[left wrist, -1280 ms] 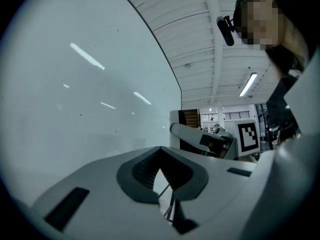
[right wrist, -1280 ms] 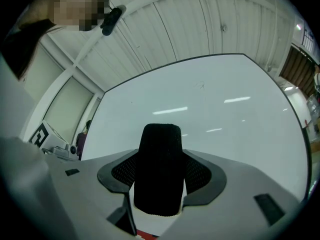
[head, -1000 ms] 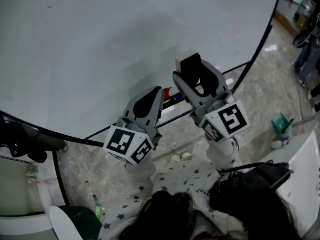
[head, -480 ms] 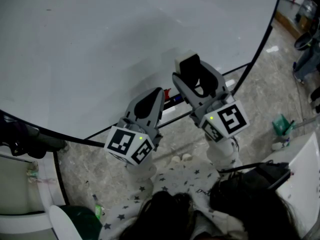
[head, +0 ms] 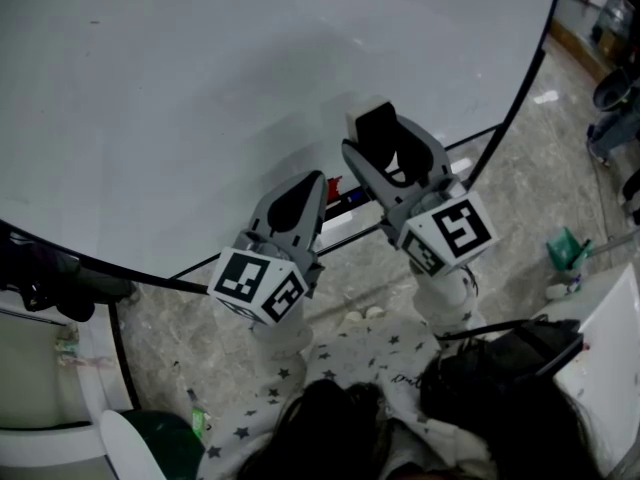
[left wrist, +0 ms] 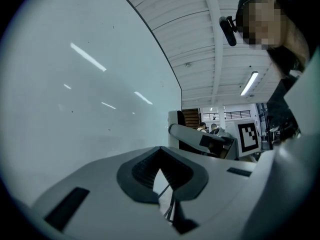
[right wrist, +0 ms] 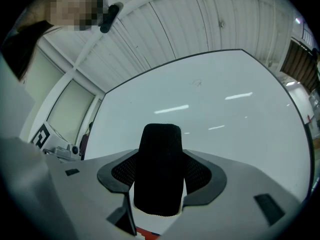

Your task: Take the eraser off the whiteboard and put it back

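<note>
The eraser [head: 373, 128], black felt with a white back, sits between the jaws of my right gripper [head: 384, 140], which is shut on it. It is held just in front of the lower part of the whiteboard [head: 200, 88]; whether it touches the board I cannot tell. In the right gripper view the eraser [right wrist: 159, 176] fills the gap between the pads, with the whiteboard [right wrist: 215, 99] behind. My left gripper [head: 313, 184] hangs lower and to the left, shut and empty. In the left gripper view its jaws [left wrist: 161, 156] meet at the tips, and the right gripper [left wrist: 200, 138] shows beyond.
A red marker [head: 334, 184] lies on the board's tray rail [head: 350, 230] between the two grippers. A dark clamp [head: 50, 278] sticks out at the left. On the stone floor lies a green object [head: 562, 248]; a white table [head: 610, 338] stands at the right.
</note>
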`<state>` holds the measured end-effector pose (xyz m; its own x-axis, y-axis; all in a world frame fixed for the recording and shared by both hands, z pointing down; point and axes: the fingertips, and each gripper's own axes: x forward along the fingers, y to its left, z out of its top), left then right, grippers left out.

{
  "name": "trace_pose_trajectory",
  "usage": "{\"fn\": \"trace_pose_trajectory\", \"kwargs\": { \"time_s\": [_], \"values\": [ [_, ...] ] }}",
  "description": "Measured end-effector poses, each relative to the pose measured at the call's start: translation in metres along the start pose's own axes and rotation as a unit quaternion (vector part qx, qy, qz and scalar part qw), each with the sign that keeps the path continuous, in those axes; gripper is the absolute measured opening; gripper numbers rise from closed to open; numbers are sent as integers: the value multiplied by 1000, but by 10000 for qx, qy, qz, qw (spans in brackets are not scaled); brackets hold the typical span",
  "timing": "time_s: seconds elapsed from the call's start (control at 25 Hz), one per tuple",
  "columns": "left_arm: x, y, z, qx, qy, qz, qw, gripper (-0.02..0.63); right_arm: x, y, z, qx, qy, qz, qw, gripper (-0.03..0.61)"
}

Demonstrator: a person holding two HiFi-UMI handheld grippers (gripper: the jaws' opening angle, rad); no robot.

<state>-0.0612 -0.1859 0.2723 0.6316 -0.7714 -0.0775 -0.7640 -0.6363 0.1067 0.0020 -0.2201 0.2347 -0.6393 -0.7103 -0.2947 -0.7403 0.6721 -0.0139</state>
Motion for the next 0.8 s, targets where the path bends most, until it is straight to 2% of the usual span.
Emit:
{"fn": "trace_pose_trajectory", "kwargs": {
  "time_s": [0.24,0.8],
  "values": [
    [1,4,-2,59,10,89,9999,2,5,-2,-3,-9,-31,74,10000,259],
    [-1,39,18,171,-143,283,9993,2,56,4,-1,-196,-170,225,9994,259]
  ]
}}
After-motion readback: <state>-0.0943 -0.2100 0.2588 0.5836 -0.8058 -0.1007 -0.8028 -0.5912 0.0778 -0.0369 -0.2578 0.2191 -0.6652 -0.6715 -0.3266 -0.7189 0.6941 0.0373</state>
